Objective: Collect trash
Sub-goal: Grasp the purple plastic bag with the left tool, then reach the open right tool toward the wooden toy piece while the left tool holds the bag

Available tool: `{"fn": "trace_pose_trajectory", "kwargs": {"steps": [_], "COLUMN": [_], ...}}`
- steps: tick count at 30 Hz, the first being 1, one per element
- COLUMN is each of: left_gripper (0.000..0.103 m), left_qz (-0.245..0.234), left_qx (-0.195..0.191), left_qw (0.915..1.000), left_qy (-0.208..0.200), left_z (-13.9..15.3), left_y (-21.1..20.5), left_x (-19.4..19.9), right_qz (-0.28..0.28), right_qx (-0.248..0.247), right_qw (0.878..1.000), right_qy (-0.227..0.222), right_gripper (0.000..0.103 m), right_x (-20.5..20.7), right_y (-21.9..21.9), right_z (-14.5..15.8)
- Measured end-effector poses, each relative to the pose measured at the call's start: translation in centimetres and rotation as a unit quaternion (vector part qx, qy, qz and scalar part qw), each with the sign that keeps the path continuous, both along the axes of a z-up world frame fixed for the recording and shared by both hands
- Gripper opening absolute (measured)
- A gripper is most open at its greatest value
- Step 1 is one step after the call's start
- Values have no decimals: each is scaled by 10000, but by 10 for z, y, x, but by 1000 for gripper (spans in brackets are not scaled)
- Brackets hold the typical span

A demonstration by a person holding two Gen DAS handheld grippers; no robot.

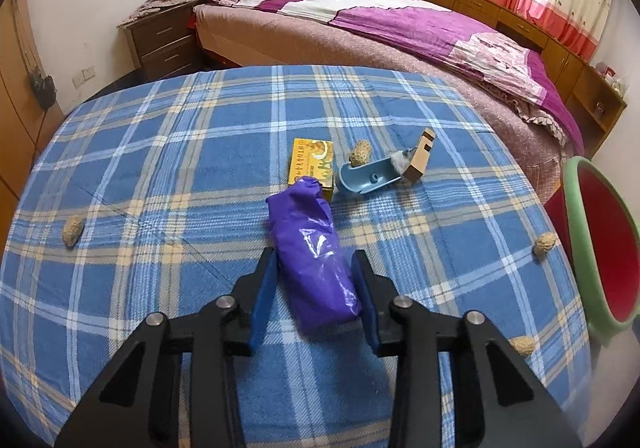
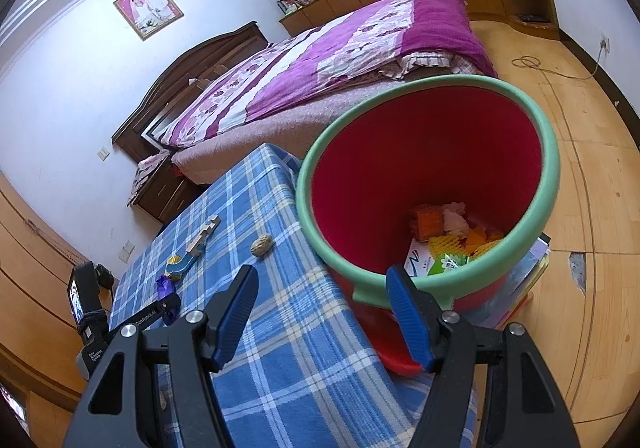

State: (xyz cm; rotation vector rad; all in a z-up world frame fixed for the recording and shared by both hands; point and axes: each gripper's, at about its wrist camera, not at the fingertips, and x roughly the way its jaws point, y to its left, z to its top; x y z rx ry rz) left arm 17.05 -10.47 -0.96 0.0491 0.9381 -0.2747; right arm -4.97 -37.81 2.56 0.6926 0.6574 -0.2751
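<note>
Your left gripper pinches a crumpled purple bag lying near the middle of the blue plaid tablecloth. Just beyond the bag sits a yellow box, touching it, then a blue plastic piece with a nut shell and a cardboard scrap. More shells lie near the left edge and right edge. Your right gripper is spread and empty, over the table edge by a red bucket holding trash.

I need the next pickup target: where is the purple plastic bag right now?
In the left wrist view, the purple plastic bag lies on the plaid tablecloth between the left gripper pads, just in front of the yellow box.
</note>
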Motion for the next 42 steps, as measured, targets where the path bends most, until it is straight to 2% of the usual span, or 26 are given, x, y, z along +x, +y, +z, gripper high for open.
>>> {"fn": "trace_pose_trajectory", "kwargs": {"steps": [9, 18, 30, 32, 34, 37, 42], "left_gripper": [36, 36, 36, 36, 36, 36, 36], "left_qz": [97, 370, 711, 732, 718, 713, 715], "left_qx": [-267, -309, -465, -451, -600, -693, -821], "left_qw": [9994, 9983, 9958, 9956, 9952, 9946, 9937], "left_qy": [-186, -336, -339, -370, -292, -285, -252], "left_z": [23, 36, 19, 16, 14, 14, 13], "left_y": [27, 56, 78, 79, 80, 84, 89], "left_x": [-4, 21, 47, 49, 52, 53, 49], "right_qz": [395, 828, 1415, 1449, 1504, 1624, 1839], "right_qx": [-185, -311, -486, -493, -549, -621, -708], "right_qw": [9990, 9961, 9878, 9870, 9854, 9823, 9772], "right_qy": [18, 36, 440, 500, 582, 692, 790], "right_gripper": [69, 69, 69, 66, 56, 47, 42], "right_x": [27, 76, 163, 174, 186, 203, 223], "right_y": [28, 60, 106, 111, 115, 123, 137], "right_z": [13, 24, 6, 2, -3, -10, -21]}}
